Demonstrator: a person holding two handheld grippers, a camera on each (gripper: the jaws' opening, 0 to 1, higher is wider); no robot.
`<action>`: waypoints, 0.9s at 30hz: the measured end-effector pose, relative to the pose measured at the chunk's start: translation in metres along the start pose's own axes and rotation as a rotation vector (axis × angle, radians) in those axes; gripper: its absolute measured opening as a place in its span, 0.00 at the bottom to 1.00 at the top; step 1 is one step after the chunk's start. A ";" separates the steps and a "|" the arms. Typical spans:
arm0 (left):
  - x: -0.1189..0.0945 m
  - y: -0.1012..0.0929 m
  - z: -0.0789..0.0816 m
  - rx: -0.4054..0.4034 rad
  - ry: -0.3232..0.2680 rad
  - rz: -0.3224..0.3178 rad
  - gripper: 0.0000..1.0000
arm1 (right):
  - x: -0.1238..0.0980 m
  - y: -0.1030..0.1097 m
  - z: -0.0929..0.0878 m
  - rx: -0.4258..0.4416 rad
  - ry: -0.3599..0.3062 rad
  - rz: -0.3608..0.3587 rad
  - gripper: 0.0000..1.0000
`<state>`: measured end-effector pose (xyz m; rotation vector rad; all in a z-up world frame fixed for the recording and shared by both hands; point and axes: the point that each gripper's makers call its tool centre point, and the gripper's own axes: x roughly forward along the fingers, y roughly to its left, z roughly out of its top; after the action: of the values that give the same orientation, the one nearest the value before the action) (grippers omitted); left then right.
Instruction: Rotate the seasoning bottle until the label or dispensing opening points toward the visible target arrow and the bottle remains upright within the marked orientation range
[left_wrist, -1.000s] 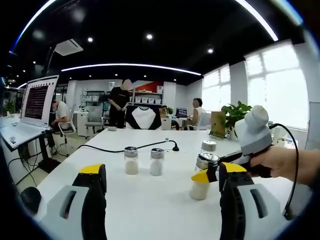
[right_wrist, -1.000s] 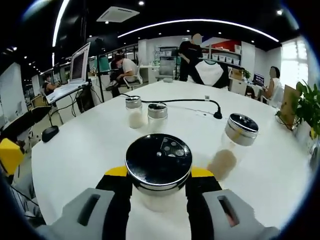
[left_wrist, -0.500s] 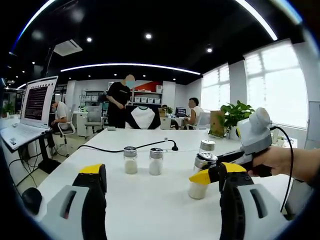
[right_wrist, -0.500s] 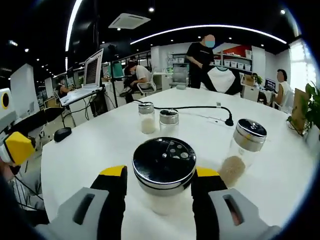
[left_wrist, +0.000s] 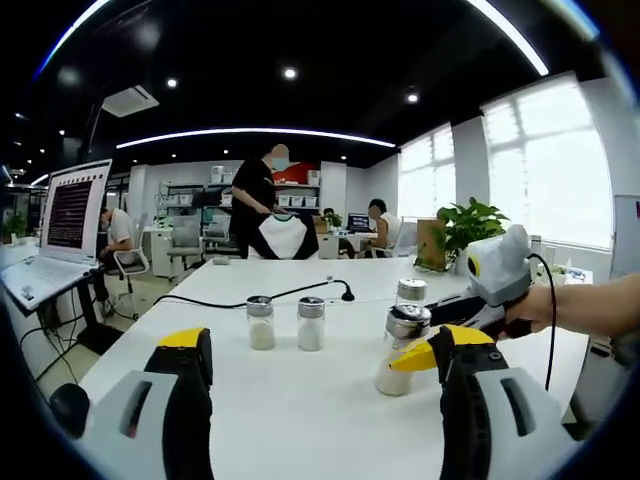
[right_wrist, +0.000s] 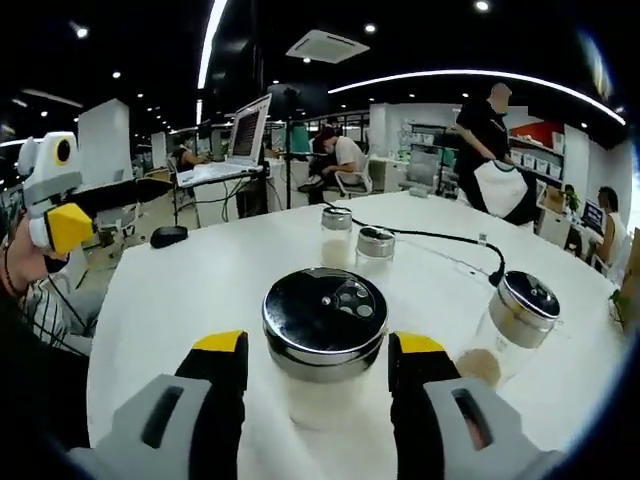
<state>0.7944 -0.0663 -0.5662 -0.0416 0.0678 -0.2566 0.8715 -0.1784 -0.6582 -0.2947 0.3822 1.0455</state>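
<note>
**Seasoning bottle between the right gripper's fingers**

The seasoning bottle (right_wrist: 323, 340) stands upright on the white tabletop (right_wrist: 190, 290), holding a pale powder. Its dark round lid has several dispensing holes. It sits between the right gripper (right_wrist: 322, 370)'s yellow-tipped fingers (right_wrist: 221, 352), which flank its sides; whether they press the glass I cannot tell. Right of it stands a tan-filled shaker (right_wrist: 512, 325); farther off stand two small shakers (right_wrist: 355, 242). The left gripper (left_wrist: 320, 365)'s fingers are spread, holding nothing.
</note>
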 end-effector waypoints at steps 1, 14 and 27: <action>0.000 0.000 0.000 0.001 -0.001 0.000 0.99 | 0.000 0.001 -0.001 -0.005 0.002 0.012 0.57; -0.004 0.005 0.000 -0.001 0.001 0.013 0.99 | 0.008 0.002 0.016 0.076 -0.140 0.153 0.55; -0.004 0.007 -0.002 -0.003 0.005 0.020 0.99 | 0.010 0.008 0.013 -0.013 -0.125 0.170 0.44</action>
<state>0.7918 -0.0586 -0.5680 -0.0433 0.0739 -0.2368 0.8706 -0.1612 -0.6520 -0.2098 0.2907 1.2270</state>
